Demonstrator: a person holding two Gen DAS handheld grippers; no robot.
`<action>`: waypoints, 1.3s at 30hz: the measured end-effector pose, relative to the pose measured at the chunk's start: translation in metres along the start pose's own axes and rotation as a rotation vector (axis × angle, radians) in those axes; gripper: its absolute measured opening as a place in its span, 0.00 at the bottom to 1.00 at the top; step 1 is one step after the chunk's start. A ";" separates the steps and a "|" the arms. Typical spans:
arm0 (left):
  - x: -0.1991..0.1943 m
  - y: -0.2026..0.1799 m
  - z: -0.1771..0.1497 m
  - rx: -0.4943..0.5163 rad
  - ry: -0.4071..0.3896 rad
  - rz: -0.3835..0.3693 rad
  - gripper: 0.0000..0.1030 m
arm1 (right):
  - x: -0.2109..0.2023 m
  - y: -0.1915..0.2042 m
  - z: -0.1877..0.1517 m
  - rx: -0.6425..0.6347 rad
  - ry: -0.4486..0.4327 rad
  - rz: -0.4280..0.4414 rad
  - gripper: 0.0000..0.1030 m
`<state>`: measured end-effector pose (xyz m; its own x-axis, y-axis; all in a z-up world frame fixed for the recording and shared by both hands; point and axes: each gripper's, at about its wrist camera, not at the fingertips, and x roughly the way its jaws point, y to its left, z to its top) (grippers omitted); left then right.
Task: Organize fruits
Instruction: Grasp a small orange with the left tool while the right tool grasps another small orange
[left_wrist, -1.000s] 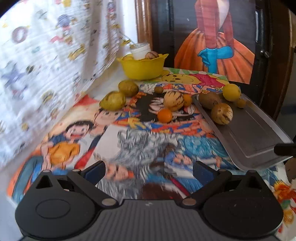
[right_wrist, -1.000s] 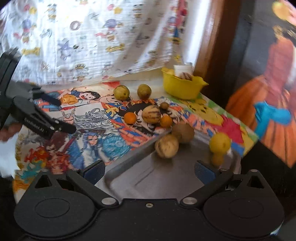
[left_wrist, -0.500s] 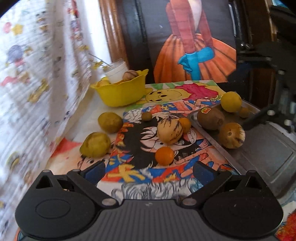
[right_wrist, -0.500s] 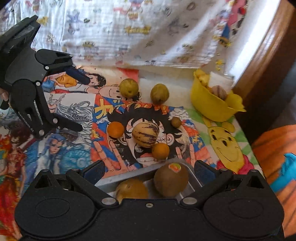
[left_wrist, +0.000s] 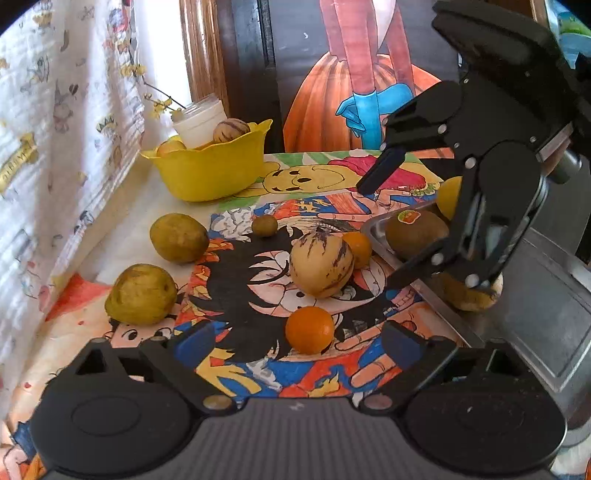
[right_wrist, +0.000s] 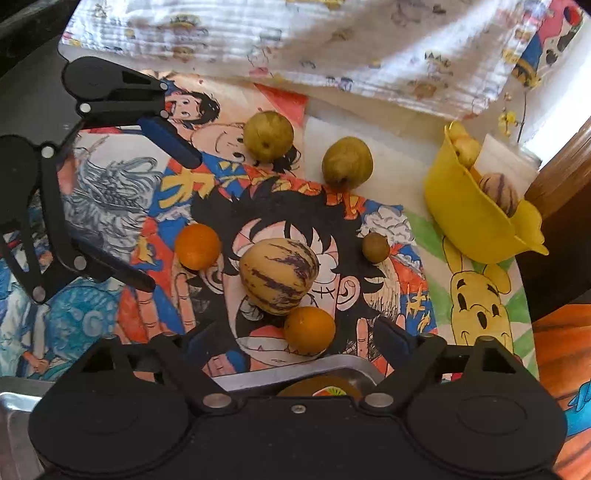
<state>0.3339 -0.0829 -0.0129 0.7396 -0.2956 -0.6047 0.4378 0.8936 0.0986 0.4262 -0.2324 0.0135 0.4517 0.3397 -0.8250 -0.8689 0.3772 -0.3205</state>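
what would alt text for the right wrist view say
The open right gripper points down at an orange touching a striped melon on a cartoon cloth. The open left gripper reaches in beside a second orange; a yellow bowl holds more fruit.

The left wrist view sits low and close above the cartoon-printed tablecloth (left_wrist: 236, 373), looking toward the yellow plastic bowl (left_wrist: 210, 173) at 11 o'clock. The right wrist view looks steeply down from over the grey metal tray (right_wrist: 258, 376) at 6 o'clock. Both share the striped tan melon-like fruit (left_wrist: 320, 265) (right_wrist: 277, 275) mid-frame.
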 end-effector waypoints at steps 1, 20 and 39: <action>0.002 0.001 0.000 -0.007 0.003 -0.002 0.93 | 0.003 -0.001 0.000 -0.002 0.005 0.002 0.83; 0.022 0.000 0.001 -0.061 0.028 -0.044 0.50 | 0.025 -0.025 -0.006 0.075 -0.002 0.119 0.50; 0.023 0.002 0.004 -0.196 0.087 0.023 0.33 | 0.016 0.002 -0.004 0.064 0.020 0.031 0.35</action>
<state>0.3534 -0.0892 -0.0235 0.6975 -0.2516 -0.6710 0.3070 0.9510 -0.0374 0.4310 -0.2299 -0.0019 0.4196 0.3348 -0.8437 -0.8676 0.4211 -0.2644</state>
